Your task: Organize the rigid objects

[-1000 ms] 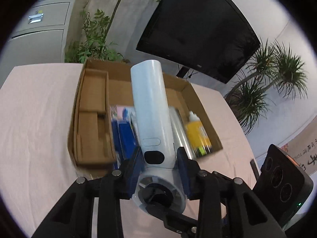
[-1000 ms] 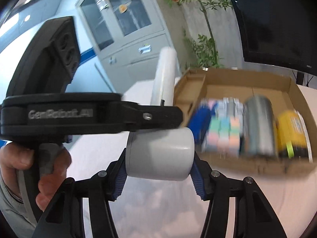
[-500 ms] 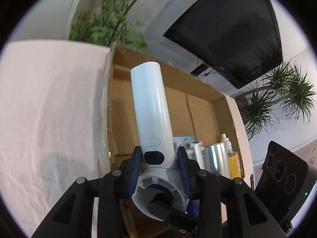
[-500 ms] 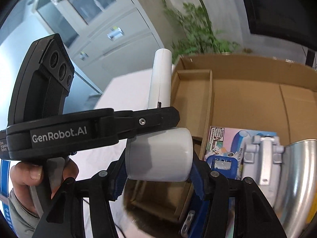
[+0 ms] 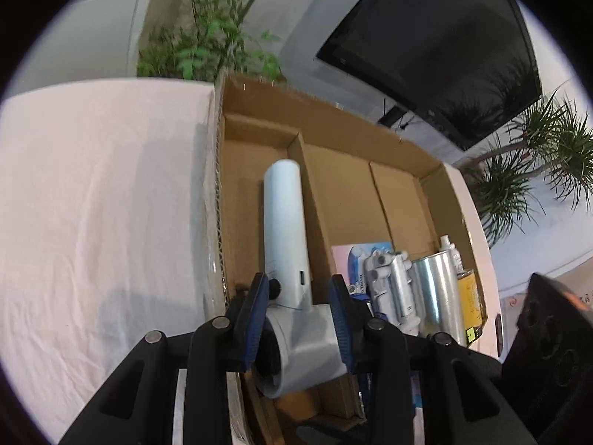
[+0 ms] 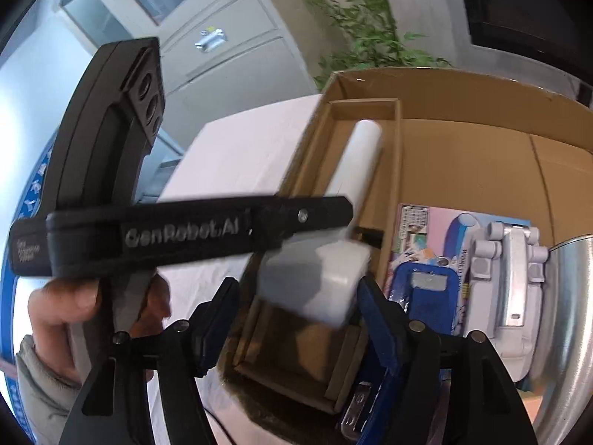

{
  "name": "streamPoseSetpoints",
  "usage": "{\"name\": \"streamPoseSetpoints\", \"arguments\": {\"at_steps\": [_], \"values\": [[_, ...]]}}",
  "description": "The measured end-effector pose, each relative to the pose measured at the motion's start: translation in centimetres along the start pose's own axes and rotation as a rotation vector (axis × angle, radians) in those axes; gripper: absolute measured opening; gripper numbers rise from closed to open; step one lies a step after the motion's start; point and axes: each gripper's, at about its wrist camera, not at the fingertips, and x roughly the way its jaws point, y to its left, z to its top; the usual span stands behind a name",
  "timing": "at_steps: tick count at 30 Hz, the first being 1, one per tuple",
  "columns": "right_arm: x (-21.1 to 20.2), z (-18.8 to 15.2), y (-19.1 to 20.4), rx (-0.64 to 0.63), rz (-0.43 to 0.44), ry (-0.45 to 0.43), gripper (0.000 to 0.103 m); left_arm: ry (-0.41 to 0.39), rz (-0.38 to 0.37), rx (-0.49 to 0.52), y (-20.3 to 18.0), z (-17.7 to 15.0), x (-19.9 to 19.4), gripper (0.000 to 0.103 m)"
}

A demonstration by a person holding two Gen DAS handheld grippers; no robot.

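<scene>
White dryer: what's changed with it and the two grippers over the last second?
The white dryer came down into the cardboard box's narrow left compartment. The right gripper is opening, its left pad off the barrel. The left gripper stays clamped on it.

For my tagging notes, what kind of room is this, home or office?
Probably an office or meeting room: a large dark wall screen, pale filing cabinets and potted plants surround a cloth-covered table.

Box floor [image 5: 344,200] beyond clear (cans [image 5: 437,289] crowd right).
</scene>
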Motion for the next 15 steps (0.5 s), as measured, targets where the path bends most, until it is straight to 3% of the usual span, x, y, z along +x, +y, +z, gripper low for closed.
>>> {"name": "streamPoseSetpoints", "arguments": {"at_steps": [4, 5, 6, 8, 9, 11, 13, 15], "values": [[-3.1, -1.7, 1.1, -0.062, -0.005, -0.051, 0.066, -0.181, 0.157, 0.111, -3.0, -2.9, -5.0, 0.034], [-4.4, -2.5, 1.3, -0.093, -0.012, -0.081, 0.077, -0.246, 0.226, 0.146, -4.2, -4.4, -6.8, 0.043], [-5.9, -3.5, 1.4, -0.122, -0.042, -0.119, 0.092, -0.292, 0.272, 0.159, -5.0, -5.6, -8.1, 0.068], [-9.0, -5.9, 1.5, -0.155, -0.113, -0.209, 0.102, -0.434, 0.381, 0.157, -7.2, -9.5, -11.3, 0.097], [-10.2, -7.1, 1.4, -0.171, -0.141, -0.241, 0.102, -0.492, 0.415, 0.147, -8.1, -11.1, -12.4, 0.103], [-12.2, -10.1, 0.8, -0.211, -0.233, -0.283, 0.102, -0.568, 0.466, 0.145, -10.3, -14.9, -13.8, 0.102], [-14.4, -13.6, -0.5, -0.206, -0.322, -0.313, 0.102, -0.573, 0.517, 0.144, -12.7, -18.3, -13.7, 0.102], [-15.8, -16.1, -2.2, -0.158, -0.350, -0.314, 0.102, -0.588, 0.523, 0.135, -14.6, -21.0, -13.1, 0.102]]}}
